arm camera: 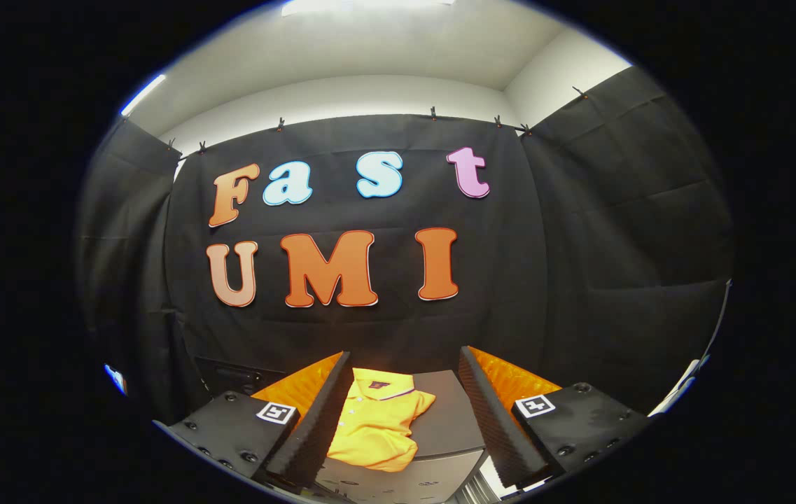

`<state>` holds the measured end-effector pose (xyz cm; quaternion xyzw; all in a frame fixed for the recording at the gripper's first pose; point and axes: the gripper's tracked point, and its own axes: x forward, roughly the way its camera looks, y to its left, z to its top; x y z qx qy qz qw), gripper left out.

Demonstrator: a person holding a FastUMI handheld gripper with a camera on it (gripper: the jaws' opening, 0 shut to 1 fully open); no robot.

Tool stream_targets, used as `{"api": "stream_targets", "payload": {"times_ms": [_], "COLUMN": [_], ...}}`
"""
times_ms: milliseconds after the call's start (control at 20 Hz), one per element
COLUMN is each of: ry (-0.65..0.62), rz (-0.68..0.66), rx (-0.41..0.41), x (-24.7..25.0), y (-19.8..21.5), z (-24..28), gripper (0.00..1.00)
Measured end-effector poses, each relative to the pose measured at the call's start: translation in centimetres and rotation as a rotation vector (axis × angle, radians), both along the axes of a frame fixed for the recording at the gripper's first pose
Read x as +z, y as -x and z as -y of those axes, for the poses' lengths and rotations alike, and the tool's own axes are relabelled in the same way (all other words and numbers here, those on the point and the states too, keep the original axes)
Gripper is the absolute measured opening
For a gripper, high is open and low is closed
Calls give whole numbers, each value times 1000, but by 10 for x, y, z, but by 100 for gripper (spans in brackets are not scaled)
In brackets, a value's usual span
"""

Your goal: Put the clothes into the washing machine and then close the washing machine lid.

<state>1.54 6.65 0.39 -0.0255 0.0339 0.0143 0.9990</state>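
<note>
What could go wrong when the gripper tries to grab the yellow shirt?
The open gripper has its fingers wide apart, with the crumpled yellow polo shirt lying between them on the grey flat surface. They might pinch just a thin fold, so the shirt could slip free. A loose sleeve could also dangle and snag when carried.

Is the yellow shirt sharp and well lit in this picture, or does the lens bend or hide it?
Gripper view: the yellow shirt is sharp and evenly lit between the open gripper's fingers; fisheye bending curves the booth wall; ceiling light glares above, not on the shirt.
</note>
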Motion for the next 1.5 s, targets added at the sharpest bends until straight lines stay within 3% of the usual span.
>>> {"api": "stream_targets", "payload": {"times_ms": [550,800,1200,1500], "ry": [60,45,54,27], "rz": [8,-52,-251,-387], "rx": [-12,16,0,9], "x": [7,-20,-91,-144], "y": [-28,-60,-129,-149], "z": [-92,-118,-100,-90], "gripper": [98,97,96,96]}}
